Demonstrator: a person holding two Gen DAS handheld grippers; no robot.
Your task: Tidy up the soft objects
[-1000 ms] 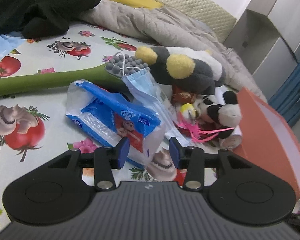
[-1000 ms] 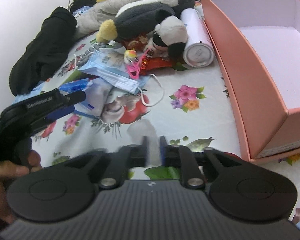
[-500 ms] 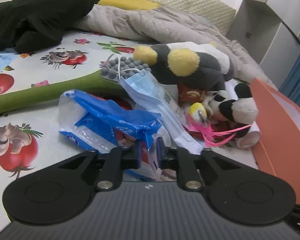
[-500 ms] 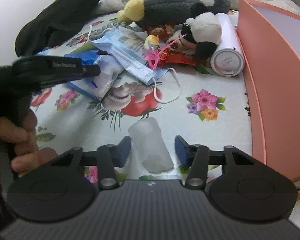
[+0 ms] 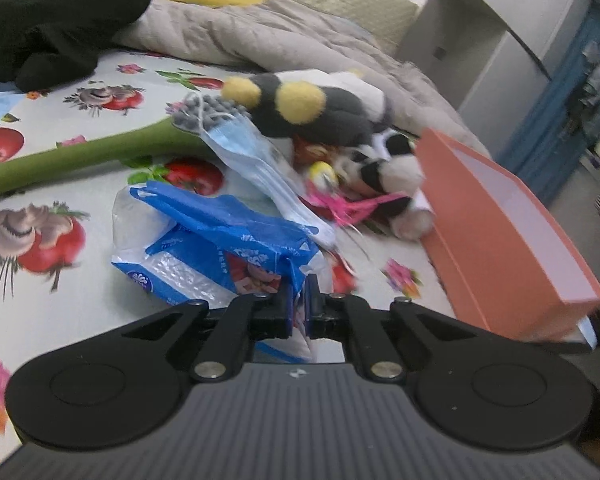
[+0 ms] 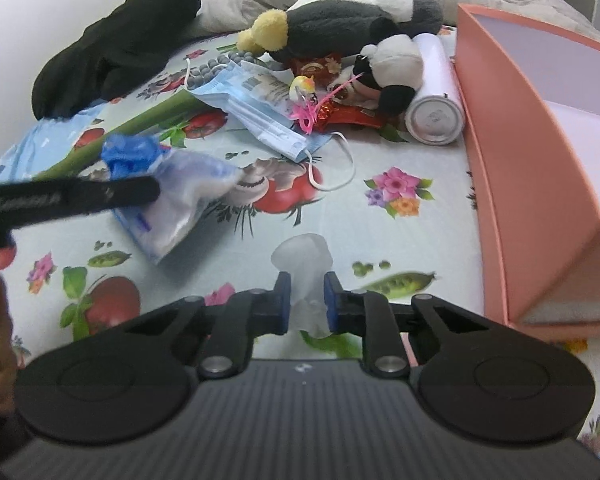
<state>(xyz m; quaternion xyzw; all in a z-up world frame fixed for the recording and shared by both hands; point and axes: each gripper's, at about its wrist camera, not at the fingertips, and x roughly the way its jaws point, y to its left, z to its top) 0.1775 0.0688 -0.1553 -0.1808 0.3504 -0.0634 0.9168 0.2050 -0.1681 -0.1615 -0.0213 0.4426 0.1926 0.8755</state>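
- As its jaws come together on the thin plastic edge of a blue-and-white tissue pack [image 5: 220, 256], the left gripper [image 5: 299, 304] holds that pack pinched, well short of the orange box [image 5: 500, 232].
- The right gripper [image 6: 306, 300] has just been closing, its jaws bracketing a small translucent soft piece [image 6: 304, 260] lying on the printed sheet [image 6: 400, 248]; whether the pads press it yet I cannot tell.
- Beyond the jaws, on the side of the box nearest the pile, lie a blue face mask [image 6: 260, 112], a small panda toy [image 6: 392, 68], a larger black, white and yellow plush [image 6: 340, 20] and a white cylinder [image 6: 436, 92], the cylinder almost against the box wall.
- The step in hand appears to be picking up; both loads would next need lifting clear and carrying over the box rim for release inside.
- White lettering runs along the left gripper's side in the right-hand view, too blurred to read; print on the pack and mask wrapper is likewise illegible.
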